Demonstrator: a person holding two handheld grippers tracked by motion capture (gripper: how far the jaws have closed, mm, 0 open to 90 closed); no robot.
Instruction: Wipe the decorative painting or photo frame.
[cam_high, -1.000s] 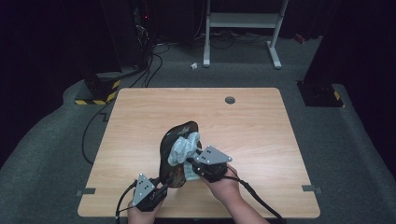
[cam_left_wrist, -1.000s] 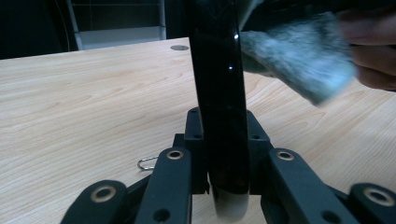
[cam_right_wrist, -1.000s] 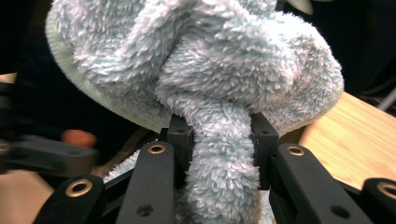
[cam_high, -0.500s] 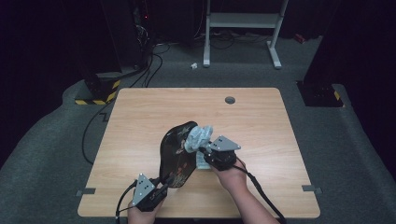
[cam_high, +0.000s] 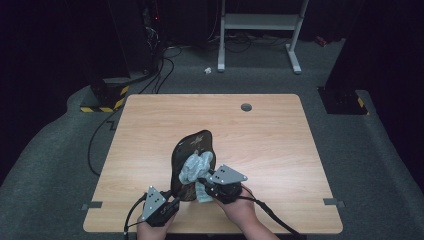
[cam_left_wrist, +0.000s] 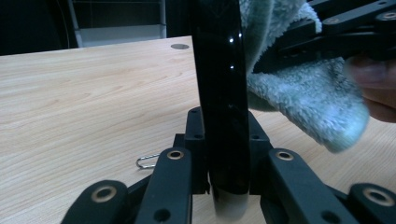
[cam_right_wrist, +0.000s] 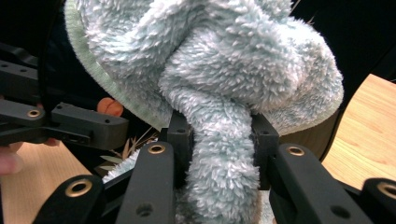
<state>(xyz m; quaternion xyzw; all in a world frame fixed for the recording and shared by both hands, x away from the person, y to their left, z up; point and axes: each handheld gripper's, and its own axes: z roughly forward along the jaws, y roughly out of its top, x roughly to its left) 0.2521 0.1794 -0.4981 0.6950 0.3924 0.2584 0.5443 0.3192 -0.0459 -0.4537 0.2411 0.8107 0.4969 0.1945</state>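
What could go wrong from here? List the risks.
1. The left gripper pinches only the bottom edge of the dark glossy tray, which stands tilted on edge; pressure from wiping could twist it loose.
2. The right gripper holds the fluffy cloth by a bunched fold; it might slip out mid-wipe.

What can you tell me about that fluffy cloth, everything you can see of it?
The cloth is a pale blue-green, deep-pile microfibre with a stitched green edge, bunched into a wad. The right gripper is shut on a twisted neck of it. It presses against the glossy dark plate, which the left gripper holds on edge above the wooden table; a loose end hangs toward the table.
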